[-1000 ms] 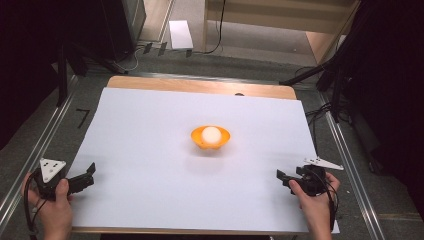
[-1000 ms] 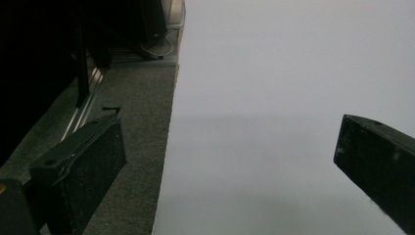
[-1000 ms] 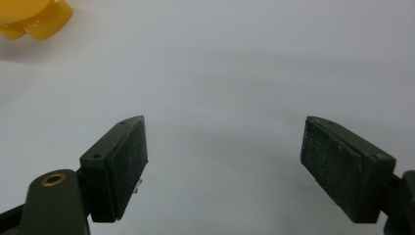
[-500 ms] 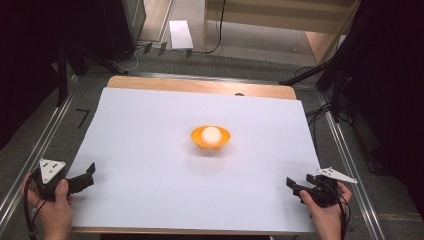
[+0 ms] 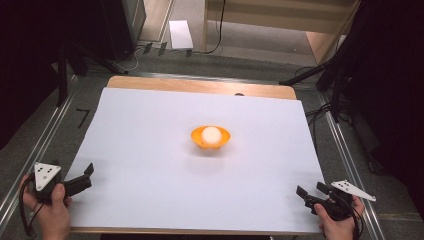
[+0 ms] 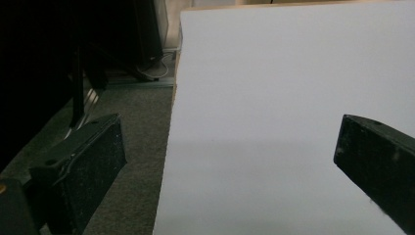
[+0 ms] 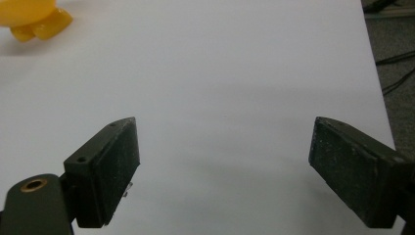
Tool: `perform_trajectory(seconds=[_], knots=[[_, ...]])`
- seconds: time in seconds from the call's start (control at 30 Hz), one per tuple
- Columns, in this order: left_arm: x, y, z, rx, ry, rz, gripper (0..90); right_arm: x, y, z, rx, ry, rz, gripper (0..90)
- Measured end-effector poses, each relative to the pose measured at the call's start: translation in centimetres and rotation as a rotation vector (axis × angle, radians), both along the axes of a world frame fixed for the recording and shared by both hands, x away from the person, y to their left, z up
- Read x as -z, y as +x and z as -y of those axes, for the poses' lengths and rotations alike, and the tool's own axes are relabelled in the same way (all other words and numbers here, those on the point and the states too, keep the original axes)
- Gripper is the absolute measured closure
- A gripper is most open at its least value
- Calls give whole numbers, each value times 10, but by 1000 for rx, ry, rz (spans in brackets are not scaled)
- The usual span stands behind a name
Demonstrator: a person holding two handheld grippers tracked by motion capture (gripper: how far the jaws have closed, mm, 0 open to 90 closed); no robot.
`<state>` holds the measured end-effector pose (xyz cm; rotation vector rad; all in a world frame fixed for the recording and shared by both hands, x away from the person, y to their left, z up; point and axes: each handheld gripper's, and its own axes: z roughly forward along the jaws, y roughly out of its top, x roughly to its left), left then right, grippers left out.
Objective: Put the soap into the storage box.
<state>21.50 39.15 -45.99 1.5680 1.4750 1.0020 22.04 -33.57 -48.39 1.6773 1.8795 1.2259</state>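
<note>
a single white sheet (image 5: pixel 150 150) covers most of one wooden table (image 5: pixel 200 86), whose bare far edge shows as a strip beyond the paper. at the near left corner the left gripper (image 5: pixel 89 175), held in a person's left hand (image 5: pixel 50 212), sits at the sheet's left edge with its two black jaws spread wide and nothing between them; in the left gripper view one jaw hangs over the grey floor beside the sheet and the other over the paper. at the near right corner the right gripper (image 5: pixel 310 191), held in the right hand (image 5: pixel 340 225), rests low over the sheet, its two jaws likewise wide apart and gripping nothing, with bare white paper showing between them in the right gripper view. one orange bowl (image 5: pixel 210 138) stands near the middle of the sheet, well apart from both grippers, and its edge appears at the far left of the right gripper view. one white ball (image 5: pixel 211 134) lies inside the bowl. count: two grippers, one bowl, one ball, one sheet.
</note>
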Motion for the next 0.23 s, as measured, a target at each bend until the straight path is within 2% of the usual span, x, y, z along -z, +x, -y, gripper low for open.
perform_trajectory(seconds=[0.07, 0.17, 0.23], knots=[[0, -1, -2, 4, -17, 7, 0, 0, -2, 1, 0, 12, 27, 118], [0, 0, -4, 4, -43, 1, 0, 4, -2, 0, -6, 30, 27, 118], [0, 1, -5, 2, -49, -11, 0, 6, -2, -2, -10, 11, 32, 119]])
